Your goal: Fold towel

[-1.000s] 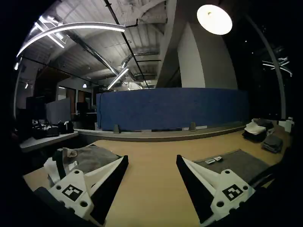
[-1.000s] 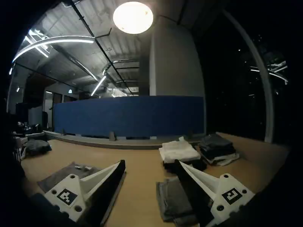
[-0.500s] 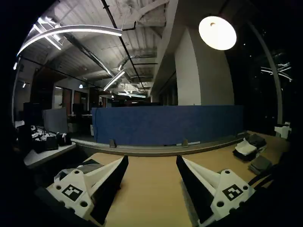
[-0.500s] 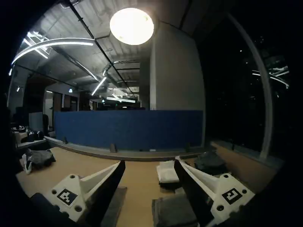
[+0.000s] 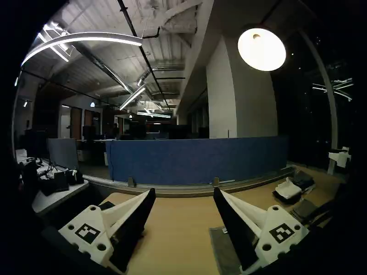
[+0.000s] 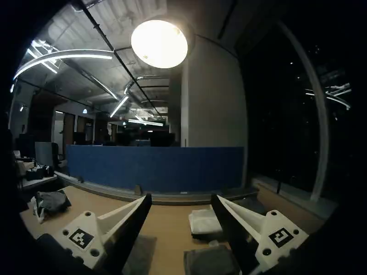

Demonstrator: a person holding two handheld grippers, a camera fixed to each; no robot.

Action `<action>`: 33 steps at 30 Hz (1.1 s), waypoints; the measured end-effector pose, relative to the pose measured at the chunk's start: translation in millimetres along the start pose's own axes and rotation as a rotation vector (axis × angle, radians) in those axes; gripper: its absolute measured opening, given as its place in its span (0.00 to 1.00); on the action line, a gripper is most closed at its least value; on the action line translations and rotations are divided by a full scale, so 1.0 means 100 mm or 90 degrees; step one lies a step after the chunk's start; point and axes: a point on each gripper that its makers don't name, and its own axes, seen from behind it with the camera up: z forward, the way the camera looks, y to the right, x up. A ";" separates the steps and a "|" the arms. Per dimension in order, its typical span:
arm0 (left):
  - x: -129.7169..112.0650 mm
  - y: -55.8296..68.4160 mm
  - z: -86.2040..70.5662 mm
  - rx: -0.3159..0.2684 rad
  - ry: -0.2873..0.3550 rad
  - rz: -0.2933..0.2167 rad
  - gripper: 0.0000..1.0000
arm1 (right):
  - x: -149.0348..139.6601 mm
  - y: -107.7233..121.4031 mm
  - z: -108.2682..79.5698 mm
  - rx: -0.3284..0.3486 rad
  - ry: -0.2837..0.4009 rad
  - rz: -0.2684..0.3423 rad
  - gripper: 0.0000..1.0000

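Towel [image 5: 224,250] lies on wooden table [image 5: 183,229] before blue partition [image 5: 197,160] under ceiling lamp [image 5: 262,49].

A pale wooden tabletop [image 5: 183,229] runs up to a long blue fabric partition [image 5: 197,158], with a broad pale concrete column [image 5: 238,101] behind it, a round glowing ceiling lamp [image 5: 261,49] and a curved white strip light [image 5: 82,39] overhead, and a grey side desk [image 5: 59,196] bearing dark bags [image 5: 52,181] at the left.
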 end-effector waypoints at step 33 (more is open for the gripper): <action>-1.07 0.87 -0.24 -0.288 -0.302 0.108 0.94 | -0.86 -0.89 -0.26 0.288 -0.317 -0.152 1.00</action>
